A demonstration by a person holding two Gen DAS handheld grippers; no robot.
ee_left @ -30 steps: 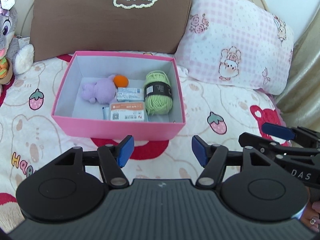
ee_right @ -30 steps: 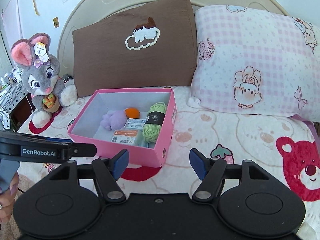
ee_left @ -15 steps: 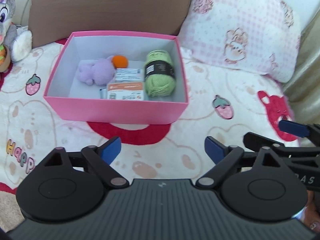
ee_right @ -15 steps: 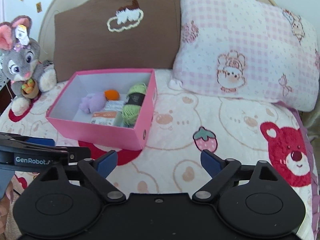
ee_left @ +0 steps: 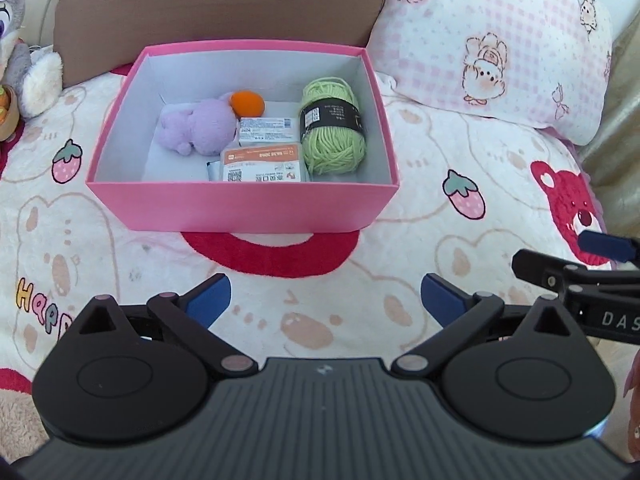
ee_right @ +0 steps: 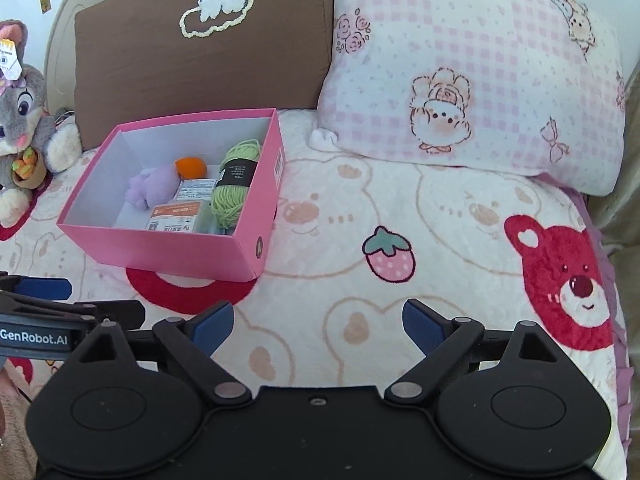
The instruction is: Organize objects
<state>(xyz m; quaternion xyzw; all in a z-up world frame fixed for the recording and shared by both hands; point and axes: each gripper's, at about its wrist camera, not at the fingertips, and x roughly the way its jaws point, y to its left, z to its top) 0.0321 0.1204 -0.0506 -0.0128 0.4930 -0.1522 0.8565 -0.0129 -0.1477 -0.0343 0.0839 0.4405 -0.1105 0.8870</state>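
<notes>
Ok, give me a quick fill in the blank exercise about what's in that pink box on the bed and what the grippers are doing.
1. The skein of yarn in the pink box is ____ in colour.
2. The purple plush toy lies next to a small ____ ball.
3. The left gripper and right gripper both hold ____.
4. Behind the box leans a ____ pillow with a cloud design.

Missing words: green; orange; nothing; brown

A brown pillow [ee_right: 160, 64] and a pink checked pillow [ee_right: 480, 72] lean at the far side of a bear-print blanket [ee_right: 400, 208]; a grey plush rabbit [ee_right: 24, 120] sits far left.
</notes>
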